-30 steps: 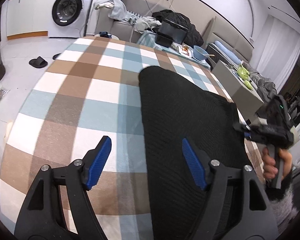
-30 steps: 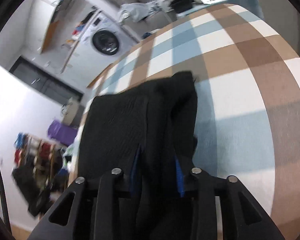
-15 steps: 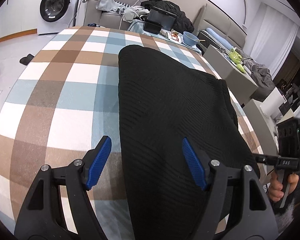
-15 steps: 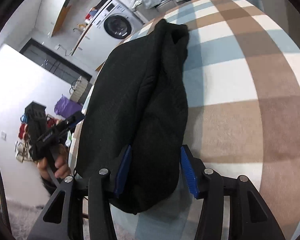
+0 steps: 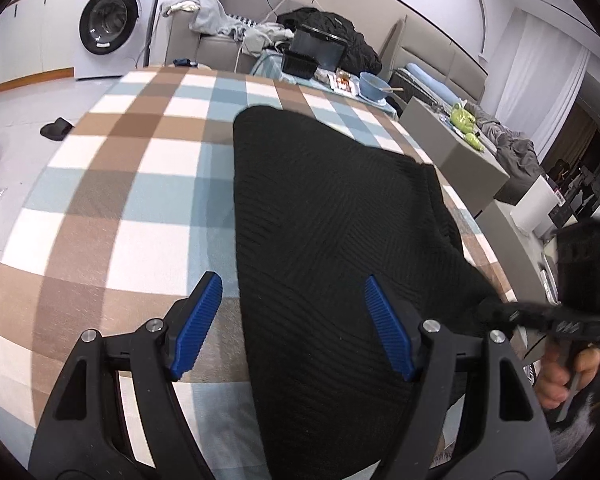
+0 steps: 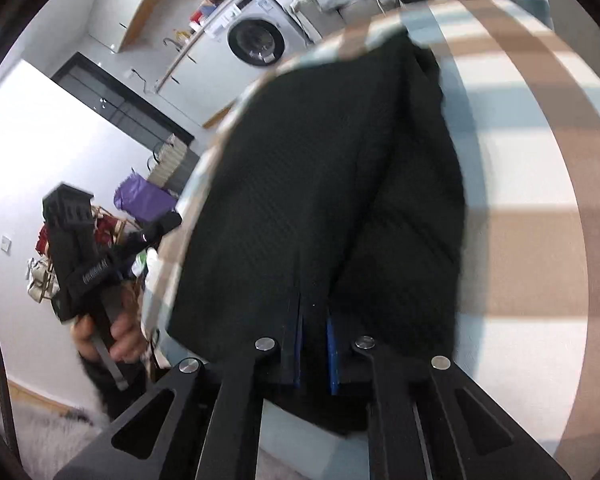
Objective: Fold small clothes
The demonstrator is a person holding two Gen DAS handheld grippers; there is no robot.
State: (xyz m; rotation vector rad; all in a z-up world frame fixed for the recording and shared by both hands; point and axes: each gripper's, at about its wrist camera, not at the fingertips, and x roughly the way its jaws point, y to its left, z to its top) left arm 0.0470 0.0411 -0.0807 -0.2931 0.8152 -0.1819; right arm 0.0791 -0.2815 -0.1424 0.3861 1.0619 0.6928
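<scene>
The black knit garment (image 5: pixel 332 216) lies flat on the checked tablecloth (image 5: pixel 112 184) in the left wrist view, its ribbed surface running from the near table edge toward the far end. The left gripper (image 5: pixel 294 326) hovers above the near part of the garment with its blue pads (image 5: pixel 198 320) spread wide apart, gripping nothing; one pad is over bare cloth, the other over the knit. The right gripper (image 5: pixel 500 314) appears at the right edge of this view, at the garment's near right corner. Beyond the table stand a washing machine (image 5: pixel 112 26) and a blue bowl (image 5: pixel 374 86). In the right wrist view, the garment (image 6: pixel 340 184) fills the centre, bunched into a raised fold. The right gripper (image 6: pixel 314 354) is clamped on its near edge, pads nearly together with fabric between them. The left gripper (image 6: pixel 156 230) is visible at the left, beside the table edge.
</scene>
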